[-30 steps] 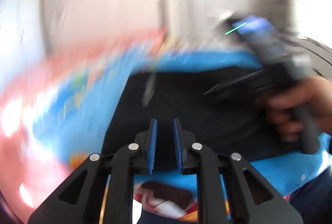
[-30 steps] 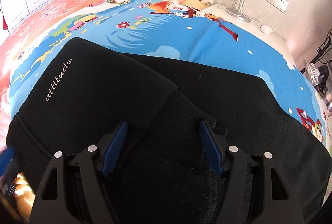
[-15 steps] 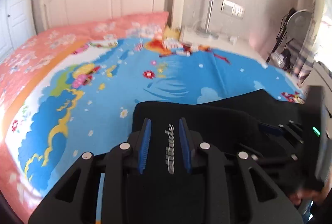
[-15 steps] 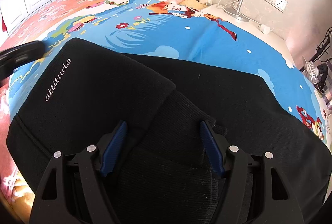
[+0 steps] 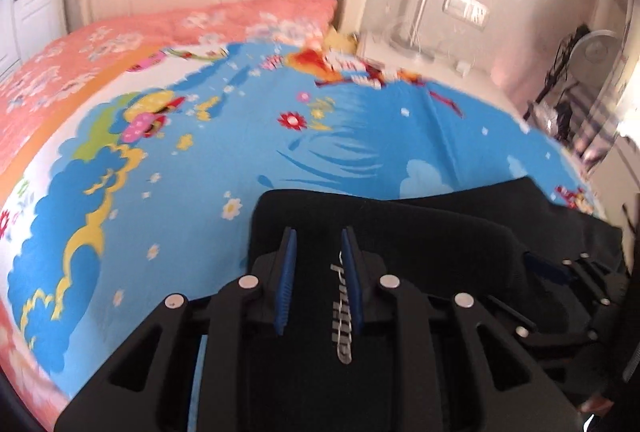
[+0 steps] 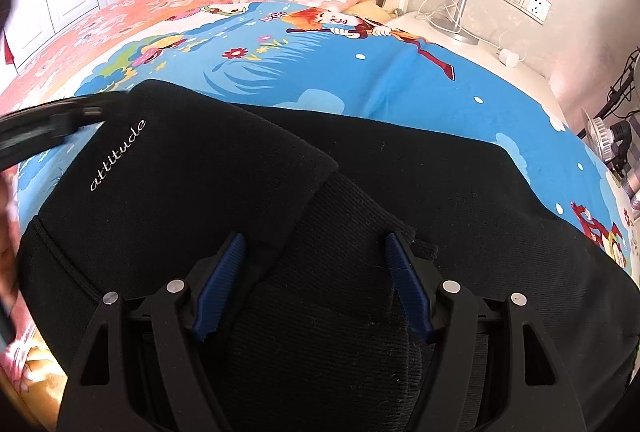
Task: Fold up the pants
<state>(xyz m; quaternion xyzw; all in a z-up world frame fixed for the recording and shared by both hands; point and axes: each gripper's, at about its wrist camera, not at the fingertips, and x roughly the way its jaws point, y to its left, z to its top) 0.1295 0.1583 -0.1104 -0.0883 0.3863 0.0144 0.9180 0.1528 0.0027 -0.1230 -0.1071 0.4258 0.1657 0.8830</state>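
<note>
The black pants (image 6: pixel 420 191) lie folded on the bedsheet (image 6: pixel 360 79), long axis running left to right, with white "attitude" lettering on the upper flap. The left gripper (image 5: pixel 318 272) hovers over that lettering, fingers narrowly parted. The right gripper (image 6: pixel 312 284) is spread wide above the ribbed cuff (image 6: pixel 344 272).

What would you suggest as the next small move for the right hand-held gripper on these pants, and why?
Probably ease it down and close on the ribbed cuff. The right hand-held gripper is open, its fingers straddling the cuff without pinching it. The black pants lie partly folded on the bed sheet, and the left hand-held gripper sits narrowly open over the lettered panel, holding nothing.
</note>
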